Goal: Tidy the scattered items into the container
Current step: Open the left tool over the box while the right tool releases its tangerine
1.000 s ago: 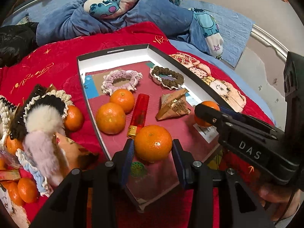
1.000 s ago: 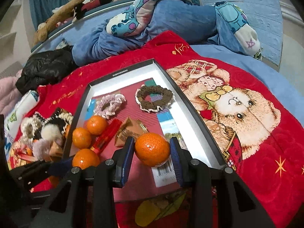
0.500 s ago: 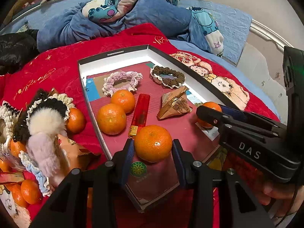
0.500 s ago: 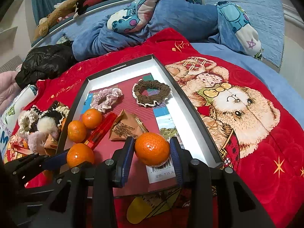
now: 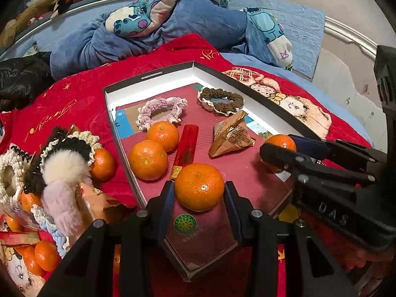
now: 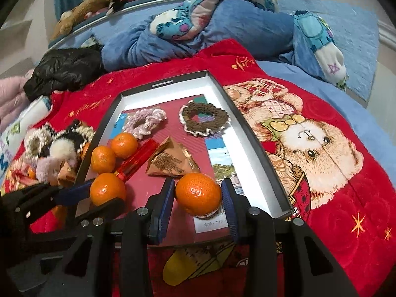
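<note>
A shallow black-rimmed box (image 5: 148, 76) (image 6: 257, 146) lies on a red blanket. Inside are two tangerines (image 5: 148, 159), a red lighter (image 5: 185, 146), a brown paper packet (image 5: 230, 136), a pink scrunchie (image 5: 158, 110) and a brown scrunchie (image 5: 222, 99). My left gripper (image 5: 198, 193) is shut on a tangerine (image 5: 199, 185) over the box's near end. My right gripper (image 6: 198, 199) is shut on another tangerine (image 6: 198, 194) over the box's near right part. Each gripper shows in the other's view, the right (image 5: 279, 148), the left (image 6: 104, 193).
Left of the box lie scattered furry scrunchies (image 5: 61, 163), more tangerines (image 5: 101, 164) and a paper packet (image 5: 99, 198). Blue bedding and a plush toy (image 5: 160, 12) lie behind. A black jacket (image 6: 64, 69) sits at the far left.
Both grippers have drawn back slightly toward the box's near end, still holding their tangerines. Nothing in the box has moved.
</note>
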Motion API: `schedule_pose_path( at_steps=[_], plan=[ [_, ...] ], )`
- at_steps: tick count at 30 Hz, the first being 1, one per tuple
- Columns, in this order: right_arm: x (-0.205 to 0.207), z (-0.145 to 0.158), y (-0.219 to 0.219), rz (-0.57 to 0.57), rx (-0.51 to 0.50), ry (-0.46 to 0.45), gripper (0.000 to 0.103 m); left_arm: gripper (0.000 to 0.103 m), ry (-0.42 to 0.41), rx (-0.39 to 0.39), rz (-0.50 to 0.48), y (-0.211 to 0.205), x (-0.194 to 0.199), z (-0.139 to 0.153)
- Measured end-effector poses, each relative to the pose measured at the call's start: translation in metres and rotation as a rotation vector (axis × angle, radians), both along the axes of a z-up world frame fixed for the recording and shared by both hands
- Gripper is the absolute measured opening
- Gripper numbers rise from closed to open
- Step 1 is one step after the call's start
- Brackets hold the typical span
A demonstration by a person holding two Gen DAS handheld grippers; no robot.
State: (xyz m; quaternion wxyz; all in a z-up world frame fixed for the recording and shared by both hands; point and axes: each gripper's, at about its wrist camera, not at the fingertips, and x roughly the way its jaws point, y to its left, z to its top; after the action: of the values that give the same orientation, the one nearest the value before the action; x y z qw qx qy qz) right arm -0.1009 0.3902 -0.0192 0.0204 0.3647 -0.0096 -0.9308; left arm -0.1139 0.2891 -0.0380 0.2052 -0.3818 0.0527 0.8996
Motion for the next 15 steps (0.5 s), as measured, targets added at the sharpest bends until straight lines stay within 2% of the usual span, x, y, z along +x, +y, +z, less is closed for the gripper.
schedule_pose_path(
  at_steps=[2,3,8,14,15],
  plan=[
    [0.0023,0.0004,-0.0081,0.002,0.083,0.007,0.037,0.042,0.0,0.003,0.002,-0.0002,0.0001,0.0001],
    [0.0024,0.0,-0.0094,0.006,0.091,0.004,0.037,0.042,-0.001,0.005,0.002,-0.0002,0.0002,-0.0001],
    [0.0014,0.0003,-0.0052,0.012,0.041,0.0,0.038,0.042,0.0,0.017,-0.008,-0.0022,-0.0002,-0.0009],
    [0.0005,-0.0007,-0.0078,0.013,0.038,-0.004,0.039,0.042,0.003,0.031,-0.009,-0.004,-0.0014,0.0],
    [0.0002,-0.0005,-0.0074,0.008,0.039,-0.004,0.042,0.042,0.0,0.039,-0.006,-0.0043,-0.002,0.0004]
  ],
)
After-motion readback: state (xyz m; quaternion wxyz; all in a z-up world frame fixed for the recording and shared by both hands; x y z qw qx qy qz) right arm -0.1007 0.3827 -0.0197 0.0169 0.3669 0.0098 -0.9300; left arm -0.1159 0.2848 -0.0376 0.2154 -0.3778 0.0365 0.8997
